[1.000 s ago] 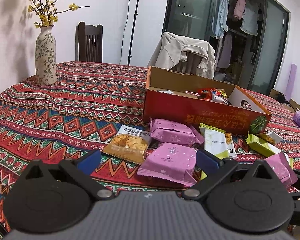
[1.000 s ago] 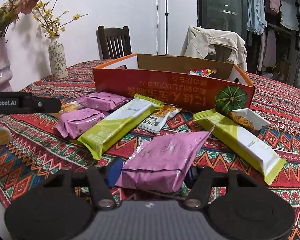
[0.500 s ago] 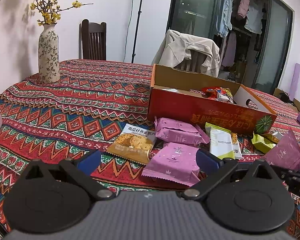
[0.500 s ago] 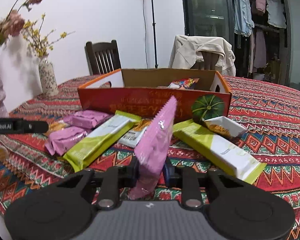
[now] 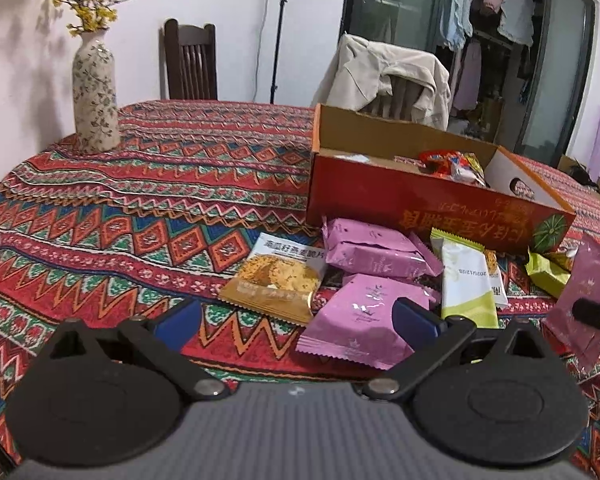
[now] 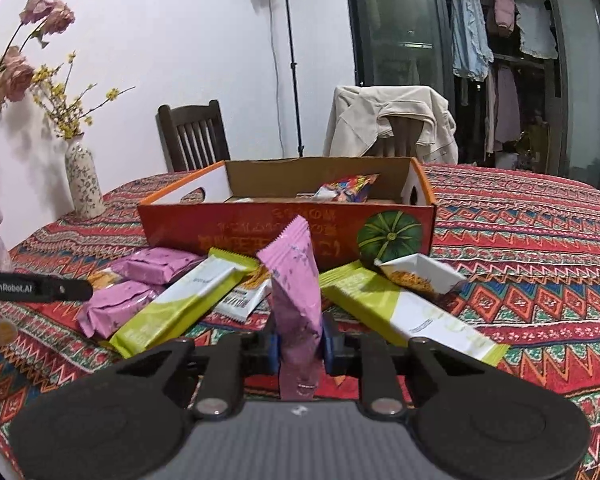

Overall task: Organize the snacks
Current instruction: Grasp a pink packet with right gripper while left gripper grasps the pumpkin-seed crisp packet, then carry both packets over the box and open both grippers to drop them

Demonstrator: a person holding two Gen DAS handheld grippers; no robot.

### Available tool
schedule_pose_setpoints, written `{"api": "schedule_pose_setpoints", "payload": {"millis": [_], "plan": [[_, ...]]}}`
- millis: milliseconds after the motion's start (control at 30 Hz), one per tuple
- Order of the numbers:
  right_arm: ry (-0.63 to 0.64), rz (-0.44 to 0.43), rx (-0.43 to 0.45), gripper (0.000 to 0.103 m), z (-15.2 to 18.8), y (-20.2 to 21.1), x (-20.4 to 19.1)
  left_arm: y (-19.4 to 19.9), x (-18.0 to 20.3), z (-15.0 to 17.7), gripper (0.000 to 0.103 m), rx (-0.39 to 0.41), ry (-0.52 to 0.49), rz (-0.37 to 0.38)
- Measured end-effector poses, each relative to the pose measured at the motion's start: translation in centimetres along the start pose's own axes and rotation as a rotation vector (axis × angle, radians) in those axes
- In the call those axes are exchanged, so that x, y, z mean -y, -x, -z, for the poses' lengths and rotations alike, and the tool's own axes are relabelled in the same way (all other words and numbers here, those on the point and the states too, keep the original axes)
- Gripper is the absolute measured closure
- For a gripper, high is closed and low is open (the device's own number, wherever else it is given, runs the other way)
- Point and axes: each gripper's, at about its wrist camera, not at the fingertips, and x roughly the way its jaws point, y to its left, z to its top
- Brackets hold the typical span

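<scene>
Pink snack packet up off the cloth, pinched in the right gripper!

The right gripper (image 6: 300, 346) clamps a pink snack packet (image 6: 294, 280) upright, just near of the orange cardboard box (image 6: 260, 228) with its pumpkin picture; a colourful wrapper (image 6: 346, 189) lies inside. "GenRobot.AI" reads on the left gripper (image 5: 298, 318), which hangs spread wide over two more pink packets (image 5: 364, 320), a biscuit pack (image 5: 278, 276) and green-white bars (image 6: 180, 304) on the patterned tablecloth (image 5: 140, 208).

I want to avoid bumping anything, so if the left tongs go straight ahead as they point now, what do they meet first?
Probably the nearest purple snack packet, lying by the right finger of the open left tongs. The oat crisp packet lies just beyond. Depth is hard to judge through the fisheye.
</scene>
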Motion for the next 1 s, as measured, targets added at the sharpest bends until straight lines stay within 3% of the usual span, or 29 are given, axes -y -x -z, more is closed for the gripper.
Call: {"api": "schedule_pose_setpoints", "payload": {"millis": [267,400,600,733,767,933,1000], "plan": [[-0.007,0.007,0.008,0.084,-0.1,0.1,0.6,-1.9,0.3,-1.9,0.0,-0.012,-0.053,-0.073],[-0.012,0.012,0.013,0.084,-0.2,0.2,0.7,-4.0,-0.1,-2.9,0.0,-0.082,-0.082,-0.14],[-0.015,0.012,0.012,0.084,-0.2,0.1,0.9,-6.3,-0.8,-3.5,0.0,-0.13,-0.094,-0.098],[-0.015,0.009,0.006,0.084,-0.2,-0.2,0.9,-6.9,-1.2,-3.1,0.006,-0.139,-0.076,-0.077],[-0.014,0.009,0.004,0.084,-0.2,-0.3,0.9,-6.8,-1.2,-3.0,0.008,-0.135,-0.075,-0.077],[-0.016,0.007,0.003,0.084,-0.2,-0.3,0.9,-6.2,-0.9,-3.0,0.043,-0.104,-0.092,-0.047],[-0.017,0.007,0.003,0.084,-0.2,-0.3,0.9,-6.0,-0.9,-3.0,0.05,-0.097,-0.09,-0.04]]}}
